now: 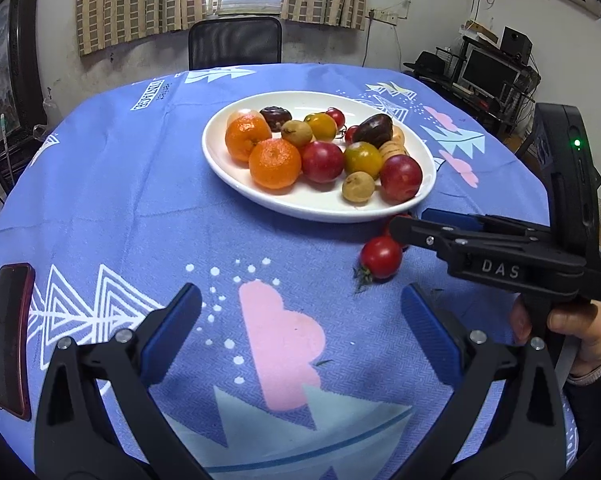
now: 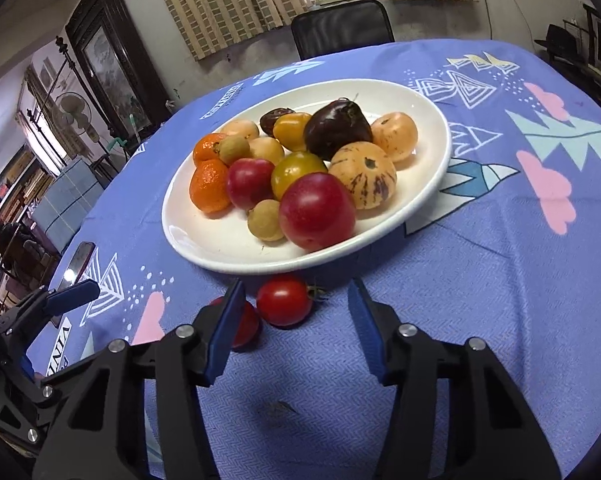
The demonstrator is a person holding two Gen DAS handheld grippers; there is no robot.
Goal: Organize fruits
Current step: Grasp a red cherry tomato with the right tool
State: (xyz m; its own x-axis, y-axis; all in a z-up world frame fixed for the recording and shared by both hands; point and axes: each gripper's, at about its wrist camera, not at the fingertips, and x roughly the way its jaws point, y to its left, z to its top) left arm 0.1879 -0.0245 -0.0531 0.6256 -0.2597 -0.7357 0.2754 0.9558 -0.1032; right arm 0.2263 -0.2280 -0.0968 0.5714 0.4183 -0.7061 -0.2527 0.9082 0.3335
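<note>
A white plate [image 1: 324,214] [image 2: 236,264] holds mandarins [image 1: 274,164], red plums [image 2: 316,210], longans, yellowish tomatoes, a dark fruit [image 2: 336,128] and striped pepino melons [image 2: 364,176]. Two red cherry tomatoes lie on the cloth just in front of the plate. One tomato [image 1: 380,258] [image 2: 284,300] sits between the tips of my open right gripper [image 2: 296,292] [image 1: 410,220]. The other tomato [image 2: 244,324] is half hidden behind that gripper's left finger. My left gripper [image 1: 300,296] hovers open and empty over the cloth, nearer the table's front edge.
The round table wears a blue patterned cloth [image 1: 180,200]. A phone in a red case [image 1: 10,340] [image 2: 78,260] lies at the left edge. A black chair [image 1: 234,42] stands behind the table. A person's hand [image 1: 580,332] holds the right gripper's handle.
</note>
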